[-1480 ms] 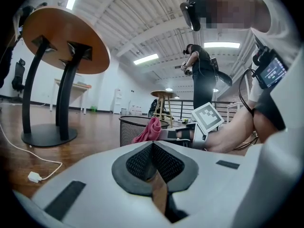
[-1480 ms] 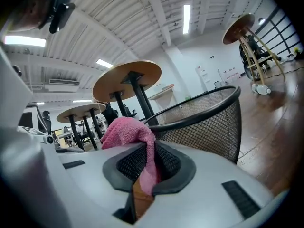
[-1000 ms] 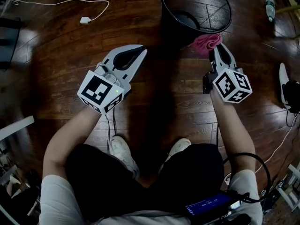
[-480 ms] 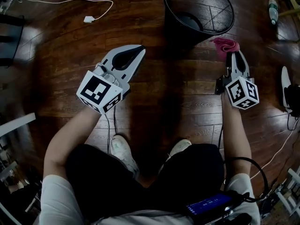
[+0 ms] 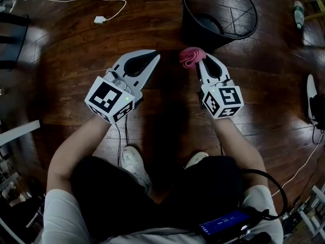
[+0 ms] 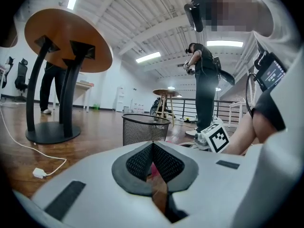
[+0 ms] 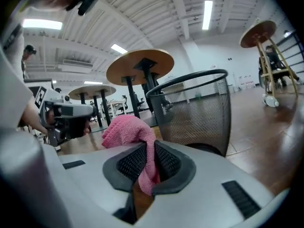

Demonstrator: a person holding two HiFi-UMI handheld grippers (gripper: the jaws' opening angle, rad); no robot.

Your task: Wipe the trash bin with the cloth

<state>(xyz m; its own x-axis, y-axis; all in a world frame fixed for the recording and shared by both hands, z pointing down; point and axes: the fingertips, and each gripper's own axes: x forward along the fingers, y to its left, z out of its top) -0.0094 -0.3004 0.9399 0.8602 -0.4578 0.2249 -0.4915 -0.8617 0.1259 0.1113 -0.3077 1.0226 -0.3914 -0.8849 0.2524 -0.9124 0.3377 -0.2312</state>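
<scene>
Right gripper point(image 5: 199, 60) pinches the pink cloth point(image 5: 189, 56) between its jaws, near the black mesh trash bin point(image 5: 244, 6) on the wooden floor point(image 5: 66, 50). Left gripper point(image 5: 152, 56) is closed, holding nothing.

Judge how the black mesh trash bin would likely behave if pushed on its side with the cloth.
Probably light for its size: the trash bin is thin see-through wire mesh and looks empty. It would likely slide on the glossy wooden floor. A push near the rim may tip it, since it narrows towards the base.
</scene>
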